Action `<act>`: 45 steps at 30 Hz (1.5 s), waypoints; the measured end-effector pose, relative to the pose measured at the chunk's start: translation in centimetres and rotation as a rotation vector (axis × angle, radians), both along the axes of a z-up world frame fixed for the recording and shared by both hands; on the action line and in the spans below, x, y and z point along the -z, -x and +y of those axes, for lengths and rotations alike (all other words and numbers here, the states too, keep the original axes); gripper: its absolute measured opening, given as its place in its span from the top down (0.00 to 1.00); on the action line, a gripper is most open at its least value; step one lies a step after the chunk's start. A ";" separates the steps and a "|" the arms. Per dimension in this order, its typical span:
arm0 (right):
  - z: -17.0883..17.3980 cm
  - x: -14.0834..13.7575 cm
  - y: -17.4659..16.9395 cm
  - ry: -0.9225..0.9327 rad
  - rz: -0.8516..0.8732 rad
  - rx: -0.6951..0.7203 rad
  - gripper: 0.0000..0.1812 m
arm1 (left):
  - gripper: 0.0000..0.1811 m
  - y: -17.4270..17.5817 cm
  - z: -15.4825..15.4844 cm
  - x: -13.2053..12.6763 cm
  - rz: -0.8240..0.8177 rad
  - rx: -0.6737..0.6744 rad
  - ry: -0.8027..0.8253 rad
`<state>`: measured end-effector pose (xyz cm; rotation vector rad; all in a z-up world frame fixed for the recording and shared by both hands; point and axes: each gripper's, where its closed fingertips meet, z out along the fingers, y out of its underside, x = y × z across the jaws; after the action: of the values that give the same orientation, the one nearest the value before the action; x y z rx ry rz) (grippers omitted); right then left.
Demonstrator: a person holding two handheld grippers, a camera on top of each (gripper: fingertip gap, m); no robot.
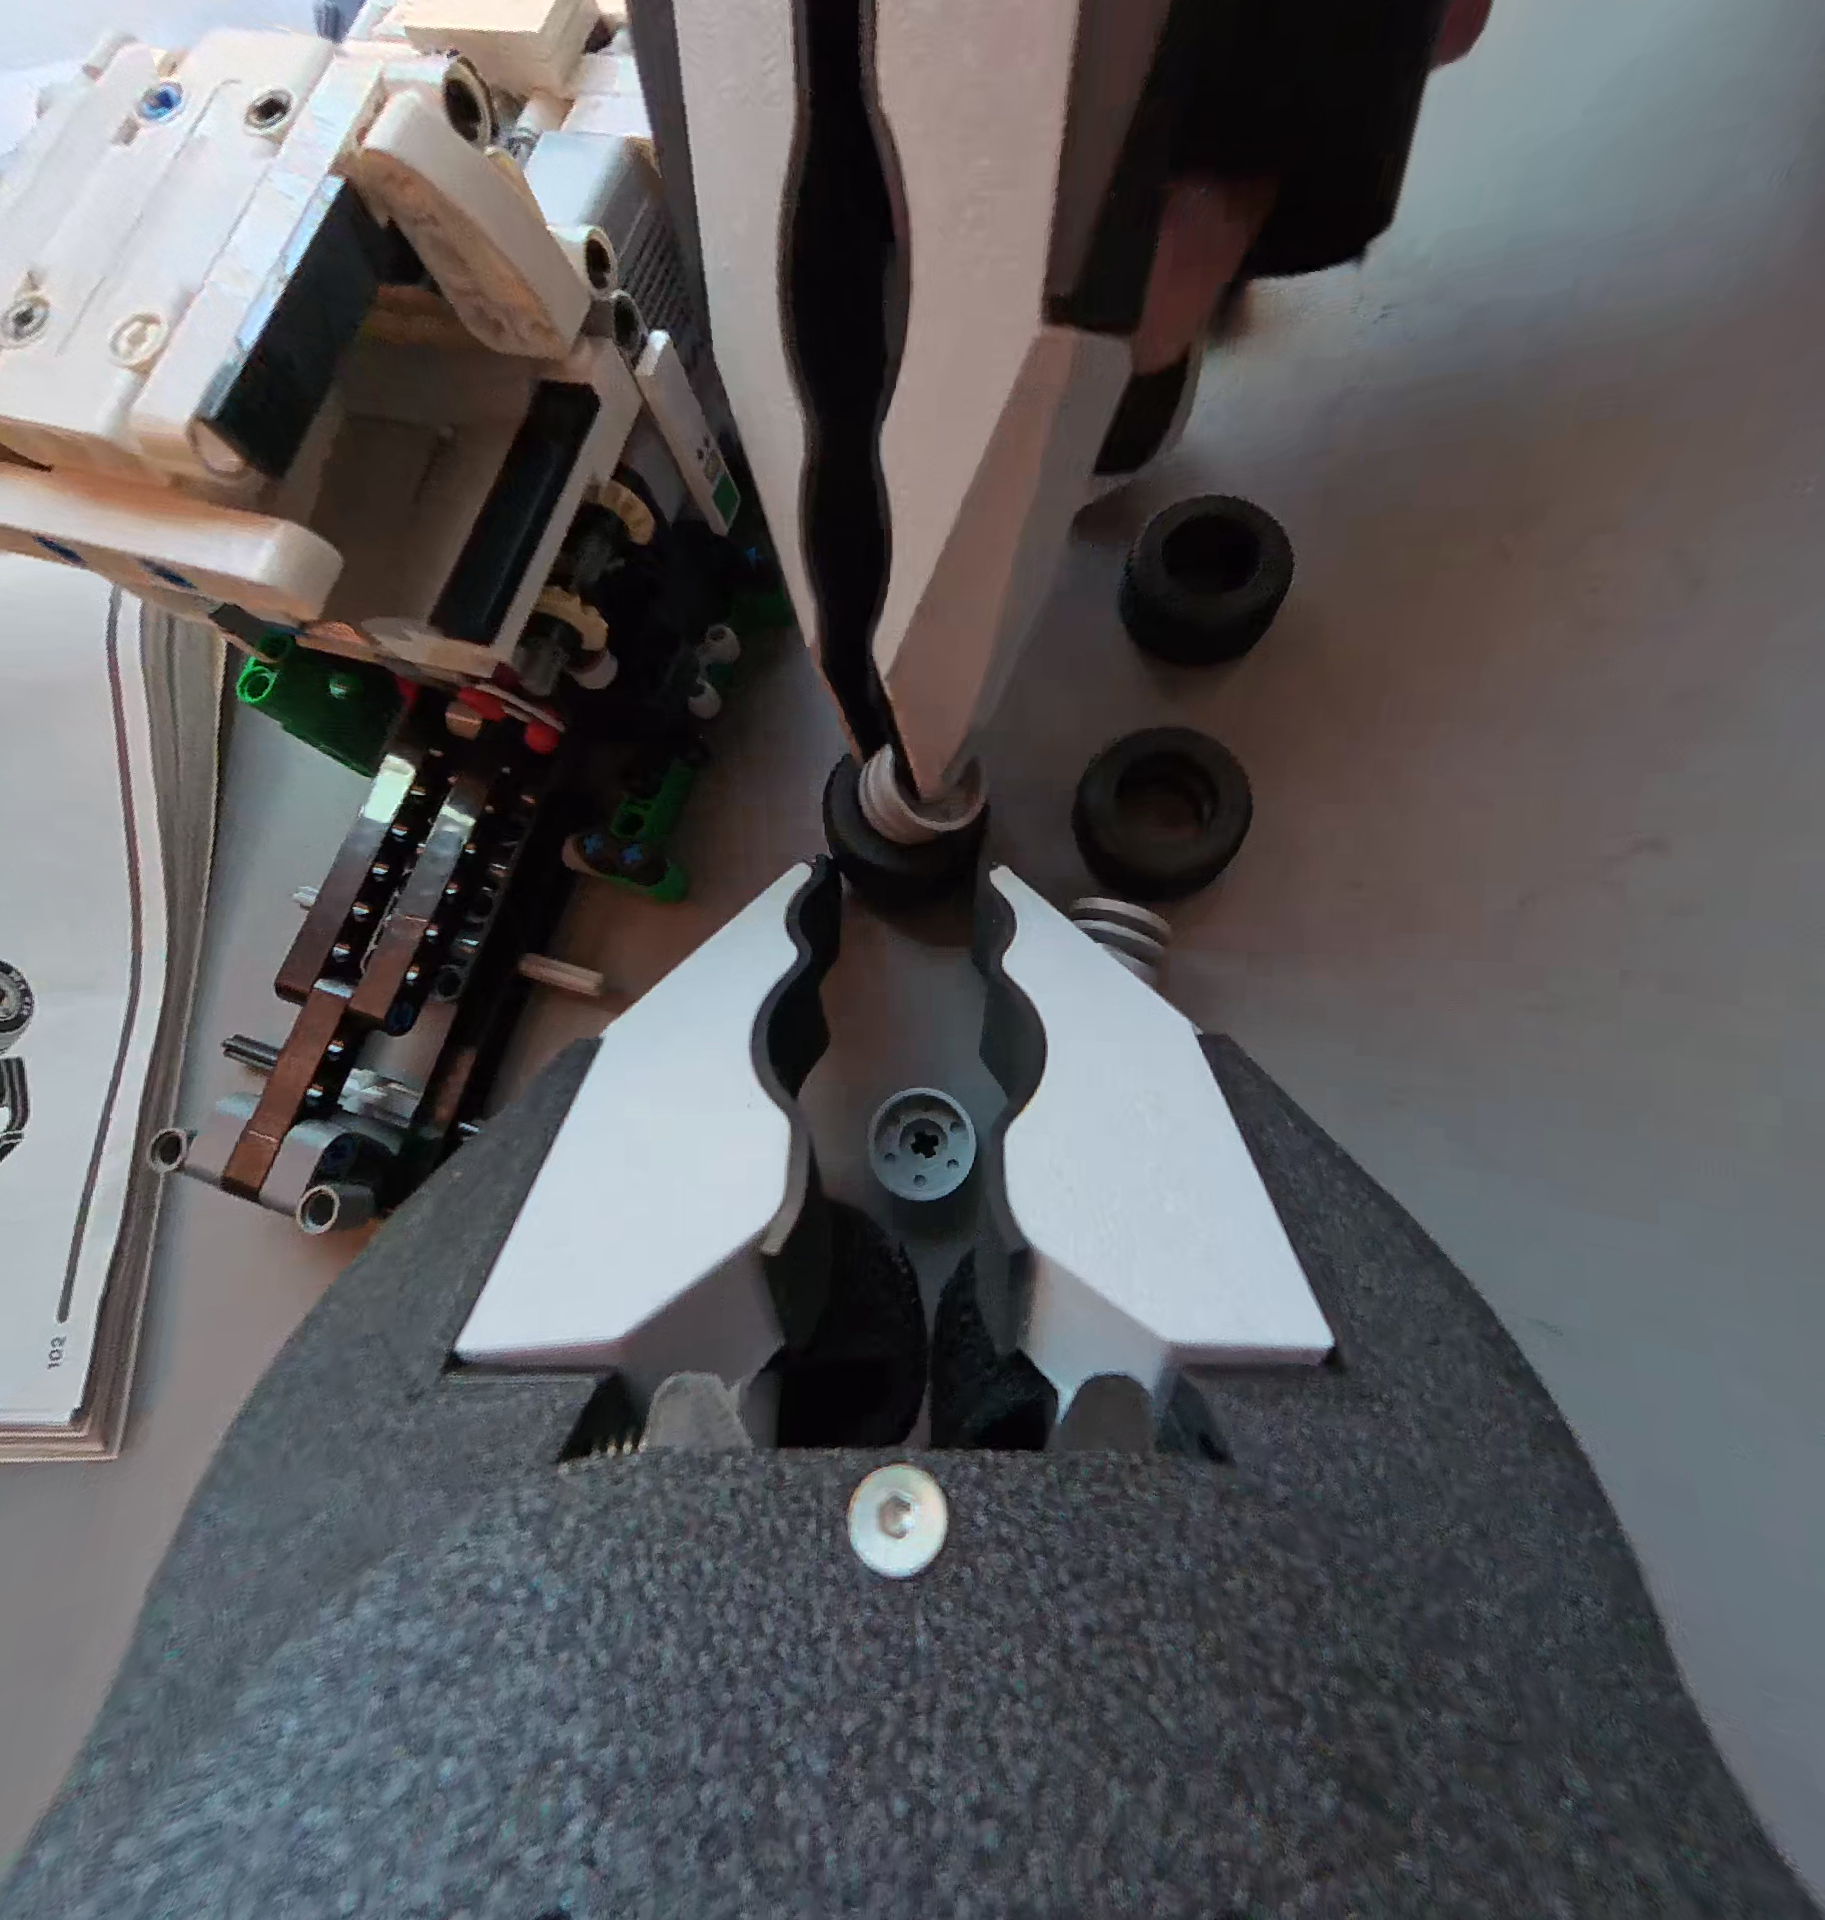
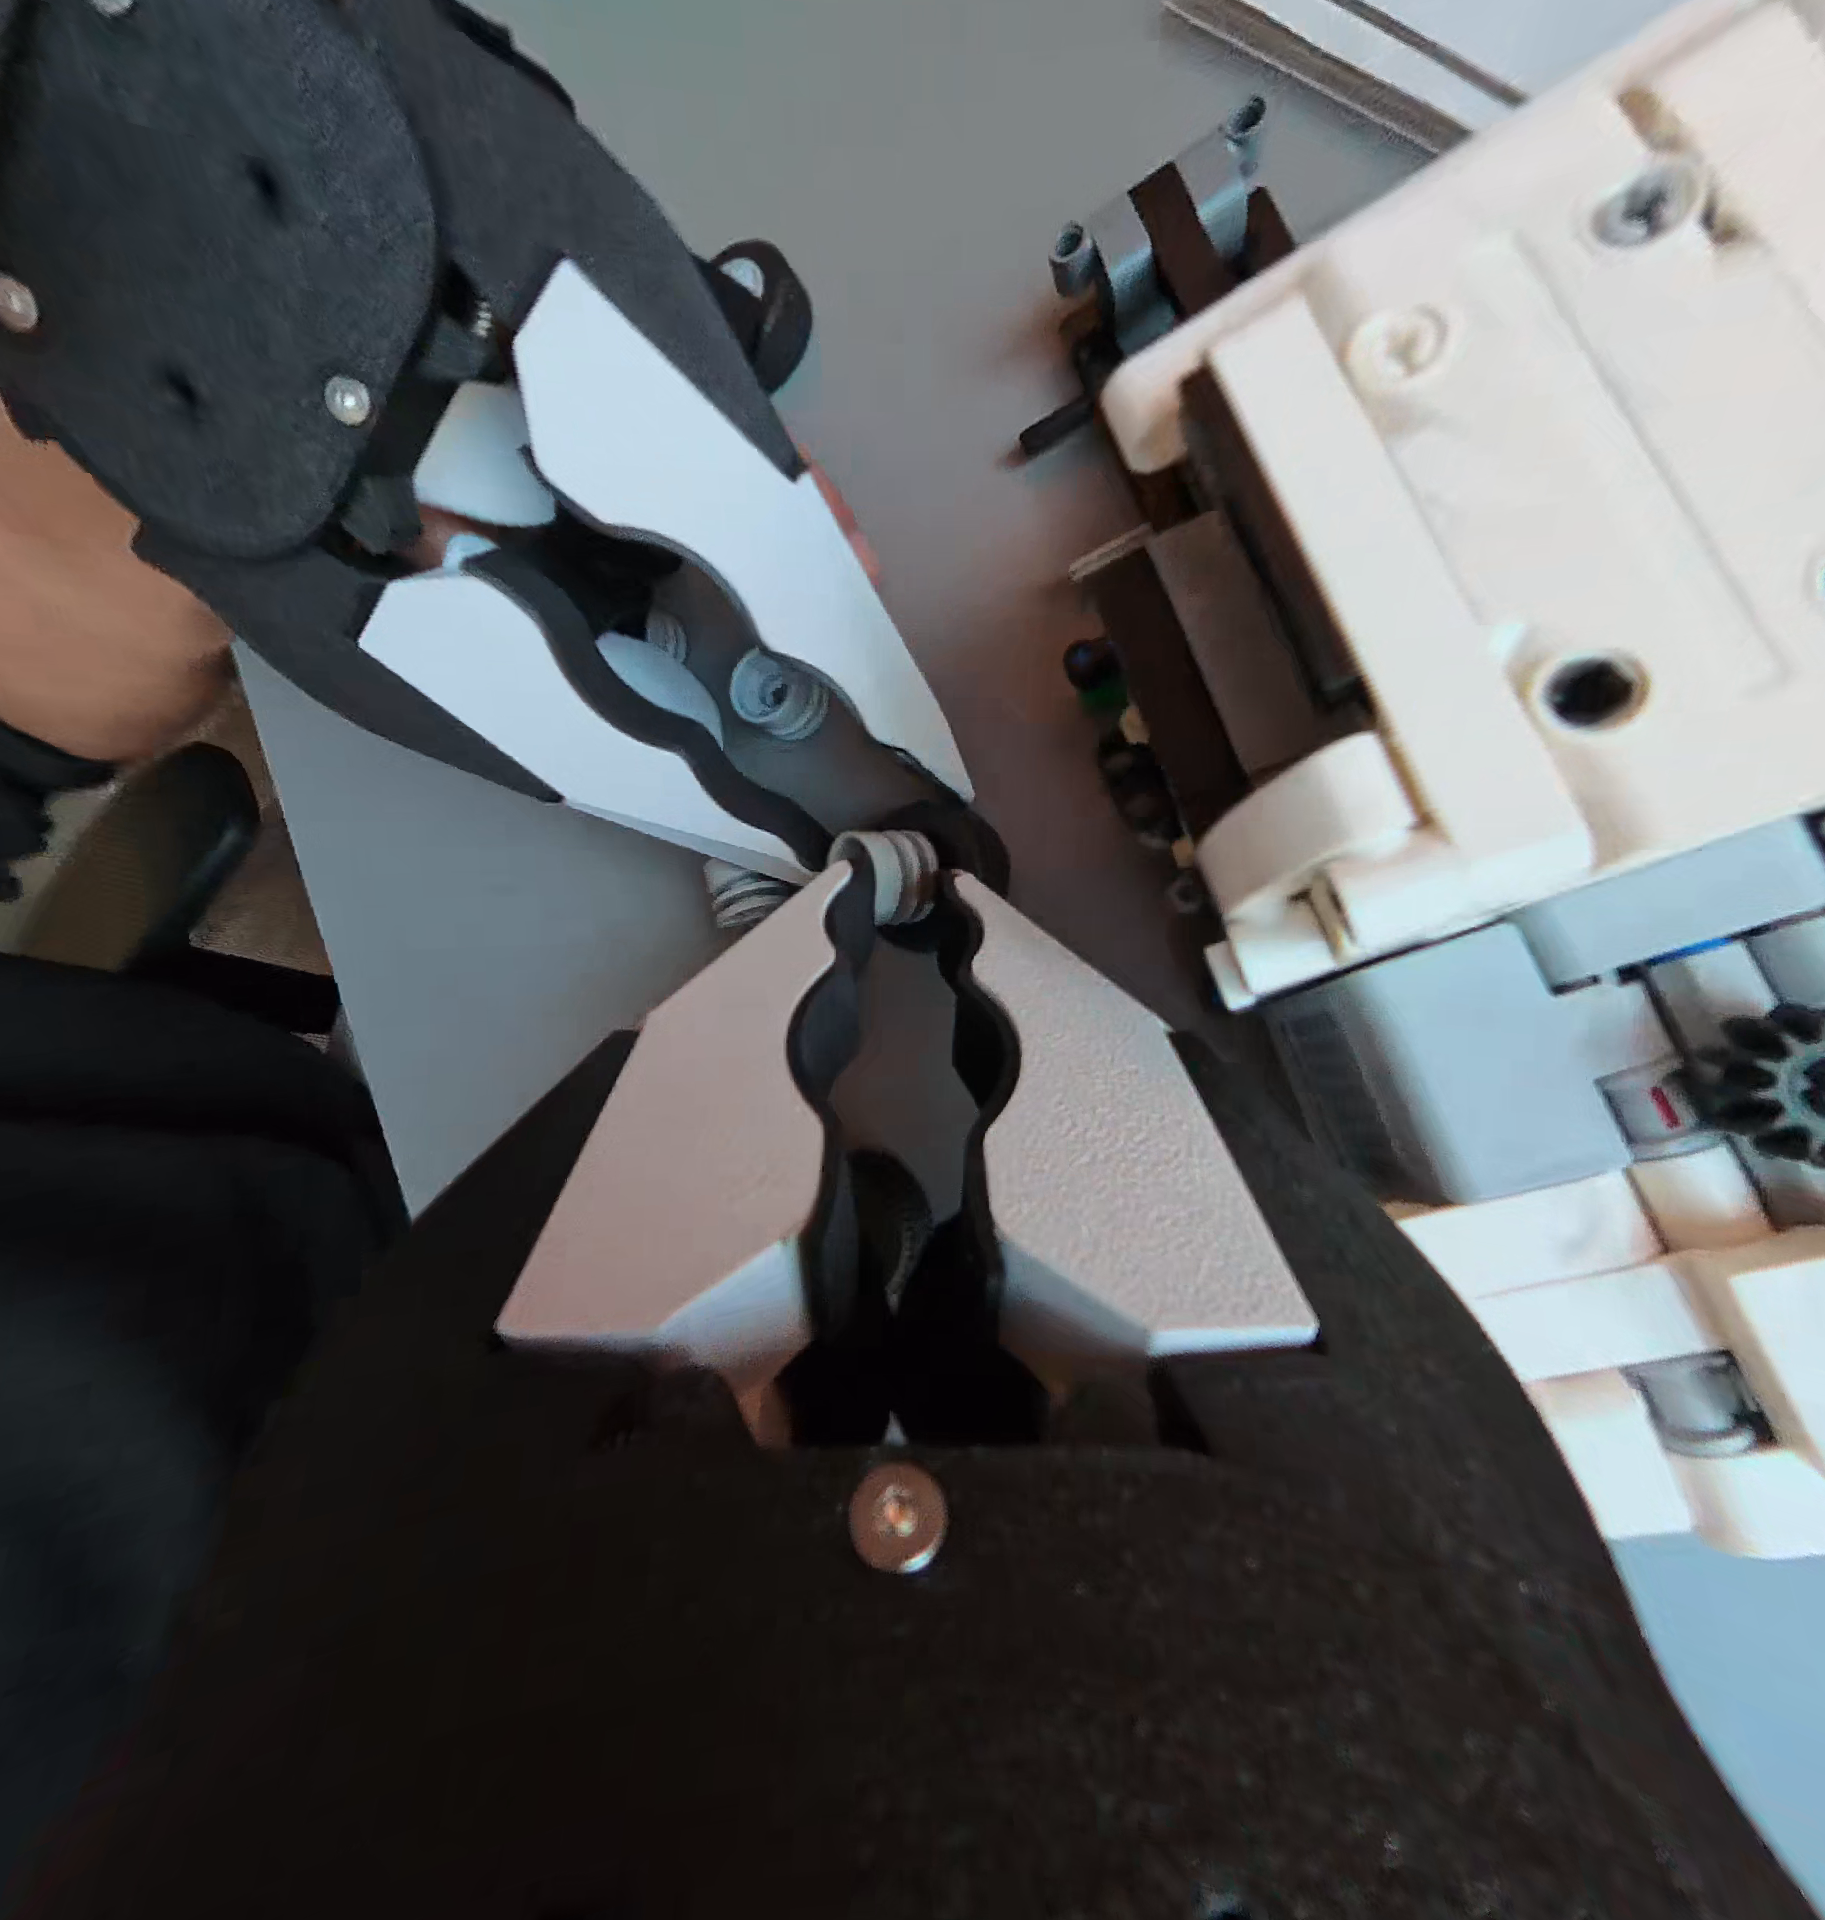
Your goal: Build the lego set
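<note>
My left gripper is shut on a small black tyre at its fingertips. My right gripper comes in from the opposite side, tip to tip with the left. It is shut on a grey wheel rim that sits partly inside the tyre. The rim and right gripper also show in the left wrist view. The left gripper shows in the right wrist view. A second grey rim lies on the table below the left fingers.
Two loose black tyres and another grey rim lie to the right. The white Lego vehicle and a black beam assembly stand left. An open instruction booklet lies at far left. Only a small space, under 4 cm, lies between the two pairs of fingers.
</note>
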<state>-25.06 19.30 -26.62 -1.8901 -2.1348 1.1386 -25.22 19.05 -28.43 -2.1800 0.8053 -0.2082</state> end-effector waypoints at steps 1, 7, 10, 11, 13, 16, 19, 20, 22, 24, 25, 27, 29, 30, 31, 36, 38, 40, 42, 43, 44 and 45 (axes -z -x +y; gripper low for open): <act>0.1 0.1 0.1 0.008 0.000 0.008 0.94 | 0.87 0.0 0.0 0.0 0.016 0.000 -0.009; 0.5 0.1 0.1 -0.118 0.015 0.000 0.93 | 0.87 0.0 0.2 -0.1 0.040 0.005 -0.054; 0.6 -0.4 0.1 -0.111 0.030 0.008 0.89 | 0.87 0.0 0.2 -0.1 0.024 0.003 -0.047; 0.7 -0.6 0.0 -0.114 0.039 0.012 0.89 | 0.87 0.0 0.2 -0.1 0.027 0.003 -0.048; 1.0 -1.0 -0.1 -0.128 0.069 0.014 0.88 | 0.88 0.1 0.2 -0.1 0.044 0.001 -0.054; 0.8 -1.5 -0.4 -0.169 0.117 -0.026 0.87 | 0.88 0.3 0.2 -0.1 0.068 -0.001 -0.058; 0.5 -2.3 -0.1 -0.294 0.237 -0.091 0.87 | 0.88 0.4 0.1 -0.1 0.077 -0.003 -0.059; 0.2 -2.4 -0.1 -0.341 0.271 -0.127 0.87 | 0.88 0.4 0.1 -0.1 0.077 -0.004 -0.060; 0.7 -2.2 0.4 -0.475 0.316 -0.139 0.87 | 0.88 0.5 0.1 -0.1 0.072 -0.003 -0.056; 0.6 -1.5 0.5 -0.549 0.316 -0.179 0.86 | 0.85 0.6 0.1 -0.2 0.055 -0.011 -0.048; 0.5 -1.2 0.7 -0.568 0.310 -0.191 0.86 | 0.85 0.6 0.1 -0.2 0.044 -0.017 -0.040; 0.5 -0.8 1.0 -0.595 0.304 -0.195 0.86 | 0.84 0.7 0.0 -0.2 0.026 -0.024 -0.031; 0.7 -0.3 1.2 -0.603 0.279 -0.195 0.88 | 0.84 0.7 0.0 -0.2 0.013 -0.024 -0.029; 0.7 0.2 1.1 -0.593 0.251 -0.203 0.89 | 0.84 0.7 0.0 -0.3 0.008 -0.025 -0.028; 0.5 0.4 1.0 -0.571 0.241 -0.199 0.90 | 0.84 0.7 0.0 -0.3 0.004 -0.026 -0.026; 0.6 0.5 0.9 -0.494 0.212 -0.162 0.91 | 0.83 0.5 0.3 -0.6 -0.029 -0.032 -0.030; 0.6 0.5 0.9 -0.457 0.206 -0.141 0.91 | 0.82 0.3 0.4 -0.2 -0.029 -0.027 -0.019; 0.5 0.4 0.9 -0.418 0.214 -0.120 0.91 | 0.82 0.1 0.6 -0.2 -0.028 -0.023 -0.019; 0.6 0.4 0.9 -0.395 0.222 -0.106 0.91 | 0.84 -0.1 0.8 0.0 -0.026 -0.015 -0.009; 0.5 0.3 0.9 -0.389 0.225 -0.105 0.90 | 0.85 -0.2 0.8 0.0 -0.029 -0.015 -0.007; 0.6 0.2 0.8 -0.390 0.232 -0.101 0.91 | 0.85 -0.2 1.0 0.0 -0.021 -0.021 -0.014; 0.8 -0.2 0.8 -0.400 0.246 -0.090 0.90 | 0.85 -0.1 1.2 -0.1 -0.006 -0.025 -0.025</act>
<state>-25.85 20.05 -26.44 -1.4187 -2.1291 0.8246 -25.12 20.21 -28.36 -2.1637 0.7726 -0.1905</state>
